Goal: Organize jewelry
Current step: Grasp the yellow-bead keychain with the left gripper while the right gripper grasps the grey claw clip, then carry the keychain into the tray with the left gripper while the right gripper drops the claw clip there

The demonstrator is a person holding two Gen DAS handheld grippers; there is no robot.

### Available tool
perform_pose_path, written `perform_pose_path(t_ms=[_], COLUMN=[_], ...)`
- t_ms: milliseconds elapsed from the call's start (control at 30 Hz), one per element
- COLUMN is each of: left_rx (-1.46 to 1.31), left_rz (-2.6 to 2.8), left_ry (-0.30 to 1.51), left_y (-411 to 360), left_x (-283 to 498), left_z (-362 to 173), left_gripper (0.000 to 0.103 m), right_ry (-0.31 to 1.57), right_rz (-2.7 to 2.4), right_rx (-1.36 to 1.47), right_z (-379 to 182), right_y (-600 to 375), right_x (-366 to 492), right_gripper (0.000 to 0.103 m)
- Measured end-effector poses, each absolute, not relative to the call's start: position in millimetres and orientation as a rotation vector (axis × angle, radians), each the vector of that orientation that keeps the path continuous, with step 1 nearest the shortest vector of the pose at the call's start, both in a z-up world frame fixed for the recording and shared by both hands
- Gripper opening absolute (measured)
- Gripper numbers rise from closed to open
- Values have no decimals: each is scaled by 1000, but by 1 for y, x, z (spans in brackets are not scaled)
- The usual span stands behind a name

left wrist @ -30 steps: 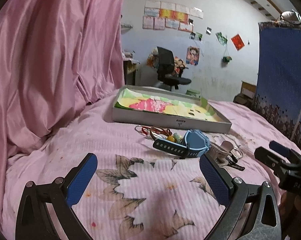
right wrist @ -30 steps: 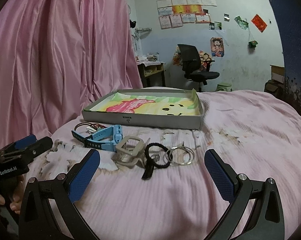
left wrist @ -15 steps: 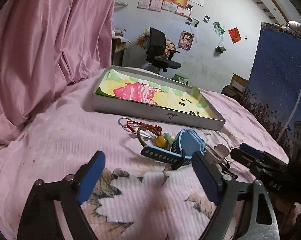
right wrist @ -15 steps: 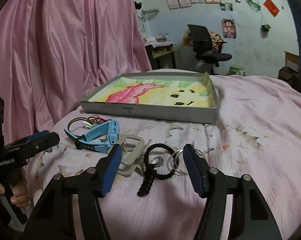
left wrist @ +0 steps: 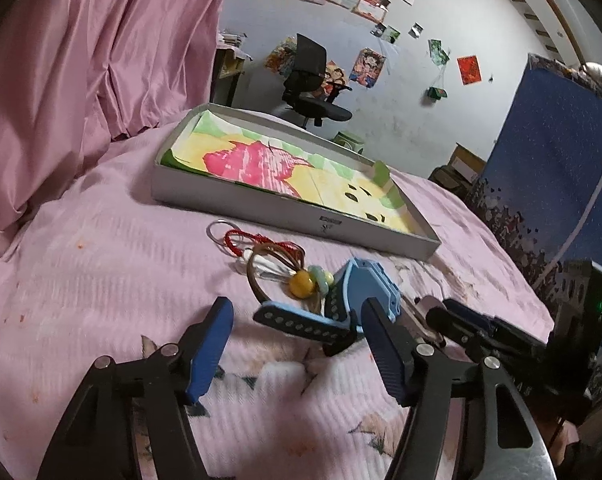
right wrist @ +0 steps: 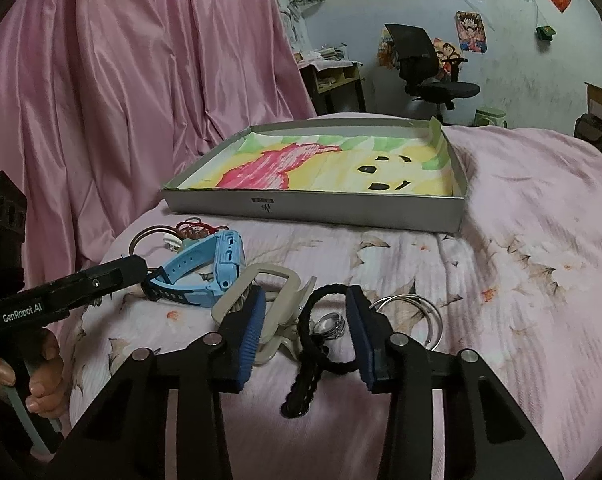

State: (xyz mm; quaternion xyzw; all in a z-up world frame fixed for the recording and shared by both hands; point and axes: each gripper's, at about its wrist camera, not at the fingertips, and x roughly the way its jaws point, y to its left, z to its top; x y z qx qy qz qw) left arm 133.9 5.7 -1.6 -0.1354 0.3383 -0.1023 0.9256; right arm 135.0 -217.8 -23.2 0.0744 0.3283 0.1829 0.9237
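A: Right gripper state?
B: Jaws have just been closing, part-way in now. Blue pads sit either side of the black braided hair tie; no visible pad contact, so not clamped. A small silver ring lies inside the tie's loop, between the fingers.

A: What's beside it?
B: Beige plastic hair claw clip touching the left finger's outer side. Thin silver bangles just past the right finger, partly hidden behind it.

A: Left gripper?
B: Also has just been closing, gap still wide. The dark strap end of the light-blue kids' smartwatch lies between the pads; the right pad is close against the watch body, contact unclear. Not gripping as far as I can tell.

A: Further out?
B: Brown cord bracelet with an amber bead just behind the watch, red string and a thin clear ring beyond that. All on the pink floral bedspread.

A: Box?
B: Shallow grey cardboard box lid with a cartoon-print paper liner, well beyond the pile, toward the bedspread's far edge. No jewelry visible in it.
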Motion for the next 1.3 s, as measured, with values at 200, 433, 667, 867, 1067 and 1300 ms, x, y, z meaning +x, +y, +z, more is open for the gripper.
perform_pose_path(t_ms=[200,433,667,867,1067,1300], left_rx=[-348,-411,-407,-362,-291,-221], left_rz=[-209,-227,-217,-209,-225,-249], left_ry=[700,740,753,711,655,604], left_y=[18,25,25,25,18,9], left_x=[143,156,157,150,142,138], left_z=[-1,-4,-4,11,34,63], left_gripper=[62,38,15,5,5,4], right_ry=[677,679,673,652,595,528], right_rz=[387,402,402,411,425,422], right_rx=[147,146,169,172,140,135], right_z=[-25,-25,-25,-22,-8,13], right_y=[-214,-212,-215,-217,-214,-218], right_x=[137,140,139,134,122,112], right_gripper=[31,20,10,5,3,3])
